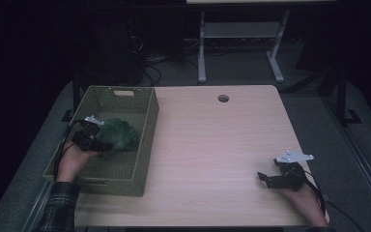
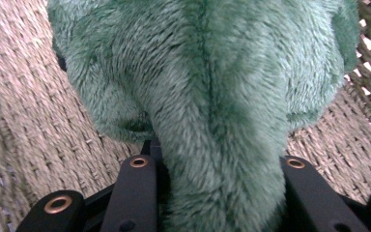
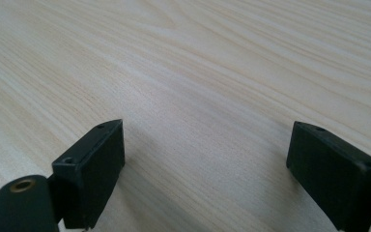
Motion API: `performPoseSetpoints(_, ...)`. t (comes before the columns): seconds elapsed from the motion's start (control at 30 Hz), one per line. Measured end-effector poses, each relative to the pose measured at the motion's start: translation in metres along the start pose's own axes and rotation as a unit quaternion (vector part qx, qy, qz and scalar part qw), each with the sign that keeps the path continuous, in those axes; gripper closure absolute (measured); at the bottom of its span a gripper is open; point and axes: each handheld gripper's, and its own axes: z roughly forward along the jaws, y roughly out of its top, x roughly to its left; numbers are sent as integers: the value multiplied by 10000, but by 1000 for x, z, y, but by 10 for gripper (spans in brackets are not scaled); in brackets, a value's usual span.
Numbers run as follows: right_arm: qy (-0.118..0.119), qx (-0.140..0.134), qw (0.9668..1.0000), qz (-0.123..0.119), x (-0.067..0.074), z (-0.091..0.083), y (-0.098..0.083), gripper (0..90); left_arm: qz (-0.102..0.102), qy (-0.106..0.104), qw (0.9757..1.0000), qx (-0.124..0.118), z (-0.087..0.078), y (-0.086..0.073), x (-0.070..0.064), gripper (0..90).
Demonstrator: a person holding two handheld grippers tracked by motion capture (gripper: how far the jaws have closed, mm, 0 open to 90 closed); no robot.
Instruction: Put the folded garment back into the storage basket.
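Note:
A green plush toy lies inside the olive woven basket at the table's left. My left gripper reaches into the basket from the near side and is shut on the toy. In the left gripper view the fur bulges between both black jaws of the left gripper, just above the basket's woven floor. My right gripper rests low at the table's near right corner, open. In the right gripper view the right gripper has bare wood between its wide-set jaws.
The light wooden table has a round cable hole near its far edge. Behind it stand a white desk frame and loose cables on a dark floor. The basket takes up the table's left third.

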Motion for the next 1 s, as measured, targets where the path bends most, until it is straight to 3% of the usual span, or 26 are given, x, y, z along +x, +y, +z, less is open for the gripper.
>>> performPoseSetpoints(0.27,3,-3,10000,-13,0,0,0,131,63,34,9999,135,6,-3,1,576)
performPoseSetpoints(0.4,3,-6,10000,-23,0,0,0,130,43,-1,9999,168,9,-4,2,416)
performPoseSetpoints(0.53,2,-3,10000,-14,0,0,0,130,19,111,9999,96,7,-4,1,260)
performPoseSetpoints(0.63,2,-3,10000,-13,0,0,0,131,46,177,9998,-4,3,-4,1,207)
performPoseSetpoints(0.73,2,-2,10000,-10,0,0,0,130,36,227,9996,-162,-6,-3,1,180)
performPoseSetpoints(1.0,1,-2,10000,-12,0,0,0,131,-7,114,9989,-453,-24,7,-6,170)
